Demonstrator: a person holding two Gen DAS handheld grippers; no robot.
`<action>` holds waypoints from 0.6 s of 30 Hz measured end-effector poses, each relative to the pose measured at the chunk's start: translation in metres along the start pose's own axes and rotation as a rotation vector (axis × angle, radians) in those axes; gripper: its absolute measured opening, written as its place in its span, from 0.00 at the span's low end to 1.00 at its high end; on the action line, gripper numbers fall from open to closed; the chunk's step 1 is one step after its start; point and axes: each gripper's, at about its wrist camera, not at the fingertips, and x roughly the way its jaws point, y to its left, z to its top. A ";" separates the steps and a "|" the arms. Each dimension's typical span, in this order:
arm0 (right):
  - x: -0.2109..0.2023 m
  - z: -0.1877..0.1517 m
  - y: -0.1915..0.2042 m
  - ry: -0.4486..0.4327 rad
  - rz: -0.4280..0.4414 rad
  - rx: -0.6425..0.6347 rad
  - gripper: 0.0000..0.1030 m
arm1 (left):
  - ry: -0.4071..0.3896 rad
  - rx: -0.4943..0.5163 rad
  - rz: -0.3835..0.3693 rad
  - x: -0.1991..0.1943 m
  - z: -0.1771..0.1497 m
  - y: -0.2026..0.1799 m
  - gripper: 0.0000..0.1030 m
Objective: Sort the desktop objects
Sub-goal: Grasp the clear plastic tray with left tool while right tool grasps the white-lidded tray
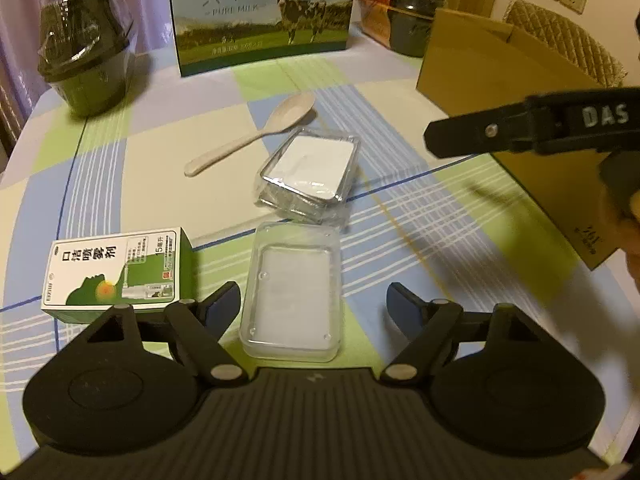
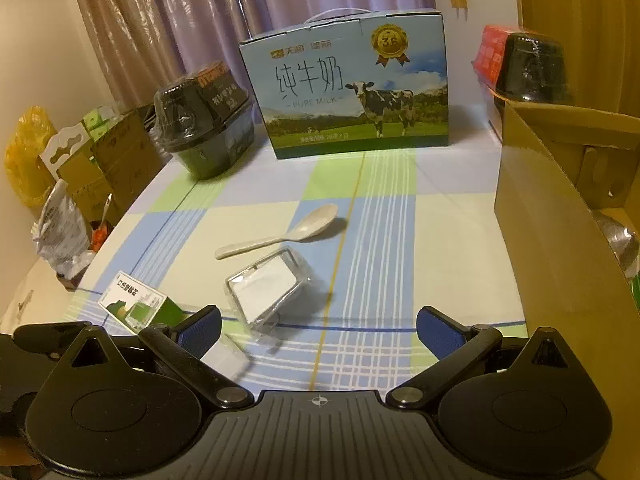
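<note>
Left claw [image 1: 314, 300] gapes over a clear tray [image 1: 294, 292] lying between its fingers, untouched; a green box [image 1: 116, 272] sits left, a wrapped tin [image 1: 308, 170] and spoon [image 1: 256, 132] ahead. Right claw [image 2: 319, 330] hangs released, tin ahead-left, carton [image 2: 560, 208] right.

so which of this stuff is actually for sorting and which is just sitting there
Likely for sorting:
spoon
wrapped metal tin
clear plastic box
mouth spray box
open cardboard box

Probably just lying about:
milk carton
wrapped black bowls
checked tablecloth
</note>
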 end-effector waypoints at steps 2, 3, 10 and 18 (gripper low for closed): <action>0.000 0.001 -0.002 -0.018 -0.011 0.014 0.98 | 0.012 -0.007 0.004 0.005 0.000 0.002 0.66; 0.000 0.002 -0.004 -0.025 -0.014 0.020 0.98 | 0.019 -0.014 0.008 0.008 0.000 0.003 0.63; 0.009 0.005 0.000 -0.018 -0.016 -0.055 0.98 | 0.045 -0.046 0.027 0.013 0.002 0.010 0.49; 0.032 0.001 0.013 -0.017 0.024 -0.203 0.98 | 0.034 -0.158 0.112 0.006 0.005 0.026 0.49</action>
